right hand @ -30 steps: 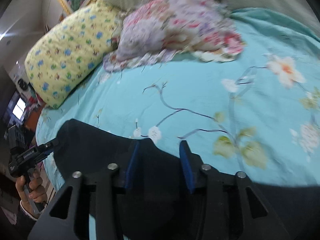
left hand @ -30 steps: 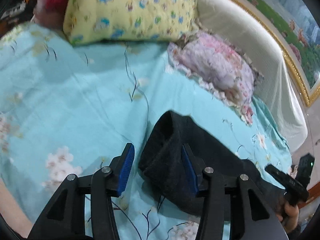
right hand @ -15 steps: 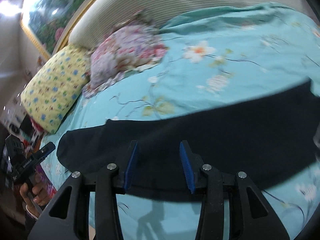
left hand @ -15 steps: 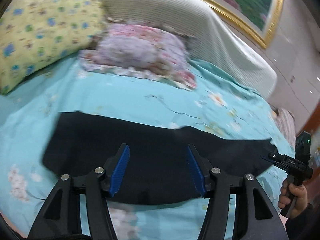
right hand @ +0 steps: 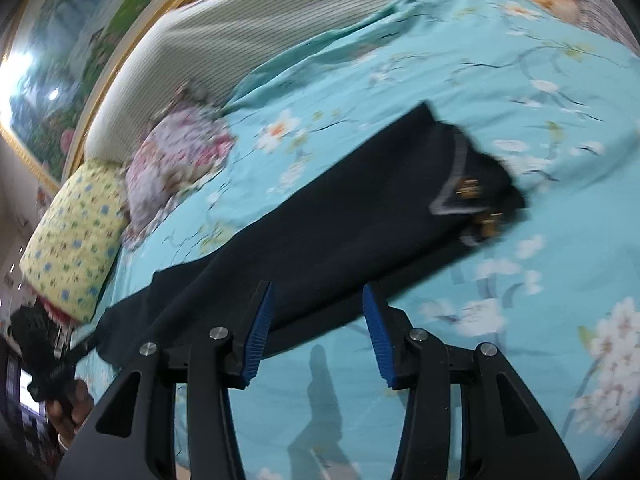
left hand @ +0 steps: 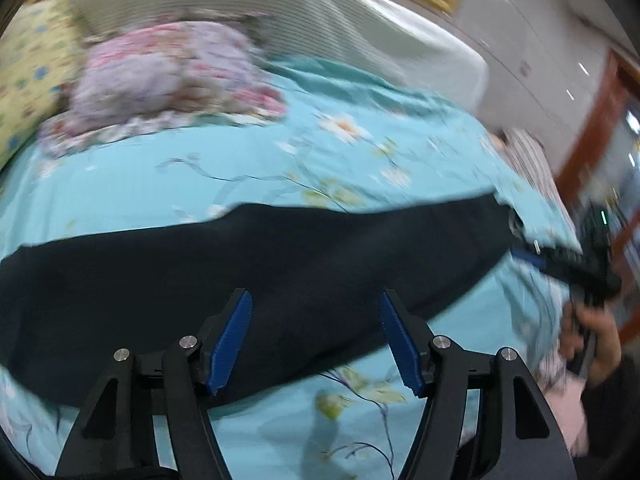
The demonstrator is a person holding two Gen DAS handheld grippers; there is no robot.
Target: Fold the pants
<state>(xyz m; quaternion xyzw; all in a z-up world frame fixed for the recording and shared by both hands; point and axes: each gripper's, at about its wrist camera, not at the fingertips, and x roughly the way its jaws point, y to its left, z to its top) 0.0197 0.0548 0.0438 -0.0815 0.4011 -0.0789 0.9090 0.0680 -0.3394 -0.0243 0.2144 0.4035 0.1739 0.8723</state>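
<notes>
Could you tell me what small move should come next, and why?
Probably bring the right gripper to the waistband end to fold it across: the pants lie in one long strip on the bed, and both the right and left gripper are open, holding nothing.

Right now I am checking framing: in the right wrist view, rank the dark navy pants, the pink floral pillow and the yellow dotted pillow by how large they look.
1. Dark navy pants, by far the largest.
2 and 3. Pink floral pillow and yellow dotted pillow look alike in size; fisheye warping at the edge makes ranking them unsure.
</notes>
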